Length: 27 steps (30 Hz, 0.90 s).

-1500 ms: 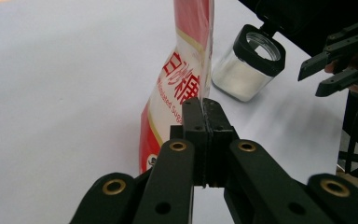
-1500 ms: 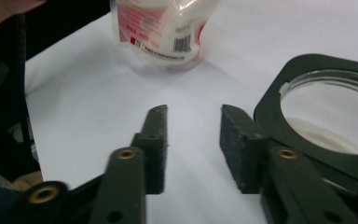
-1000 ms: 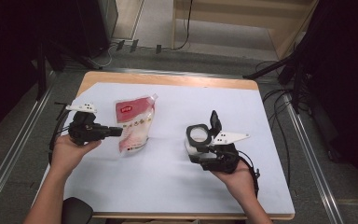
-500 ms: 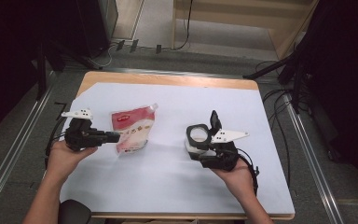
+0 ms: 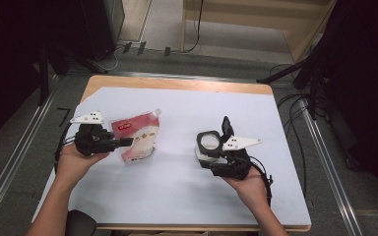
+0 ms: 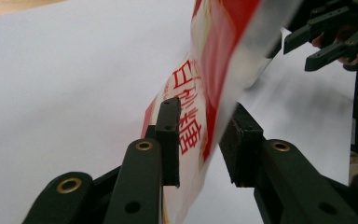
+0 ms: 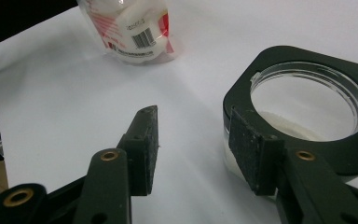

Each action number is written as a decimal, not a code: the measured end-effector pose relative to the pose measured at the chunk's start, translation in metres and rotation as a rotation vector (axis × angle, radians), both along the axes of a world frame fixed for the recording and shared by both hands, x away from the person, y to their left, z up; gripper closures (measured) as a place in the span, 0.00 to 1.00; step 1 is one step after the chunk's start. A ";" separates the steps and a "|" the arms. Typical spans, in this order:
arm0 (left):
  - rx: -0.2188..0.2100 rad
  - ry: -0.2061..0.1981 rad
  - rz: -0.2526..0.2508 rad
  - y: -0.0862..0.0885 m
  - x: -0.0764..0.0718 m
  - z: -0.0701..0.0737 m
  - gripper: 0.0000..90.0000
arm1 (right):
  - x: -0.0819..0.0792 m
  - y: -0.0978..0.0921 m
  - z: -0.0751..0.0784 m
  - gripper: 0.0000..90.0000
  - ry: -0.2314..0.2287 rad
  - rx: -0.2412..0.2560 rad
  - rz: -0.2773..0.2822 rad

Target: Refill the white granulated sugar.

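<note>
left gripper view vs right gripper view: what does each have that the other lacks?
Left gripper view: the left hand-held gripper with its jaws around the pouch at its red-printed edge, and the right hand-held gripper beyond. Right gripper view: open jaws beside a black-collared clear container, plus the pouch's barcode. Shared: the pouch and the white table cover.

White-covered table [image 5: 177,196], floor cables [image 5: 290,105]

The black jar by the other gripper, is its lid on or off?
Off. The black jar shows an open round mouth with white stuff inside. The right gripper is open, one jaw touching its side.
</note>
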<state>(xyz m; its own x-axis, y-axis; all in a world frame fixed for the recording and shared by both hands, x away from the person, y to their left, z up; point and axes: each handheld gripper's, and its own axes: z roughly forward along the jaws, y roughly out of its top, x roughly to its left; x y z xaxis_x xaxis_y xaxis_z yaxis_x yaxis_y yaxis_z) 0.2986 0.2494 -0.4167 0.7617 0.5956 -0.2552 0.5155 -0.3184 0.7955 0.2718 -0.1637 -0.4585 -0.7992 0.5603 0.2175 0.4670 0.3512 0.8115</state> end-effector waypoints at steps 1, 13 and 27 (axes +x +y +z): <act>0.003 -0.004 -0.005 -0.001 0.002 0.000 0.78 | 0.000 0.000 0.000 0.59 -0.004 -0.001 0.000; 0.025 0.009 0.028 -0.015 0.017 0.007 0.97 | -0.001 -0.002 -0.001 0.57 -0.001 -0.004 -0.013; 0.053 0.029 0.084 -0.021 0.039 0.022 1.00 | -0.001 -0.007 0.001 0.58 0.001 0.008 -0.036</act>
<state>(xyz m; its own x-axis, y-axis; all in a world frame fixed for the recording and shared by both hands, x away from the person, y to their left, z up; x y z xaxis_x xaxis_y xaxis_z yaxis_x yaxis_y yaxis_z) 0.3373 0.2288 -0.3950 0.7008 0.6705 -0.2433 0.5652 -0.3139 0.7629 0.2707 -0.1708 -0.4578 -0.7783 0.5869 0.2232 0.4803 0.3274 0.8137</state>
